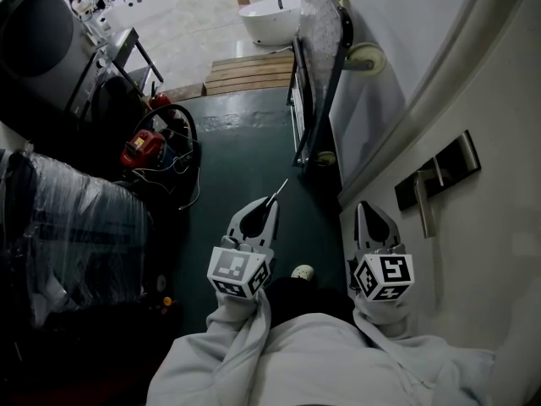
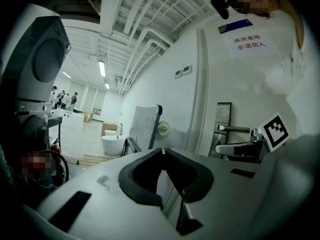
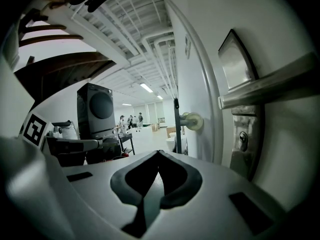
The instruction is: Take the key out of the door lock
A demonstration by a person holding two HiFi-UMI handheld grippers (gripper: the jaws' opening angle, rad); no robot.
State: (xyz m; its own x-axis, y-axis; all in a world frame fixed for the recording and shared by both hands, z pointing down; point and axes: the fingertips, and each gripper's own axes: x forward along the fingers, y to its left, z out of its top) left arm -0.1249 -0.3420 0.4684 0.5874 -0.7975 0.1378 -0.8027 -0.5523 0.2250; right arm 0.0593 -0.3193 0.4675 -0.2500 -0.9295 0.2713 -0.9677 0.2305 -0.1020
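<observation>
The white door (image 1: 499,125) stands at the right with a steel lock plate (image 1: 448,166) and lever handle (image 1: 425,205). My left gripper (image 1: 269,201) hangs over the dark floor, left of the door, jaws shut. A thin pale sliver, seemingly the key (image 1: 280,188), sticks out of its tips. It shows only as a tiny glint at the tips (image 2: 163,151). My right gripper (image 1: 365,205) is shut and empty, close to the door below the handle. In the right gripper view the lock cylinder (image 3: 242,140) under the handle (image 3: 270,86) shows a bare keyhole.
A speckled slab on a wheeled cart (image 1: 319,57) leans by the wall ahead. A washing machine (image 1: 38,41), a plastic-wrapped bundle (image 1: 76,227), a red tool with cables (image 1: 139,149), a wooden pallet (image 1: 249,73) and a white basin (image 1: 270,15) lie left and ahead.
</observation>
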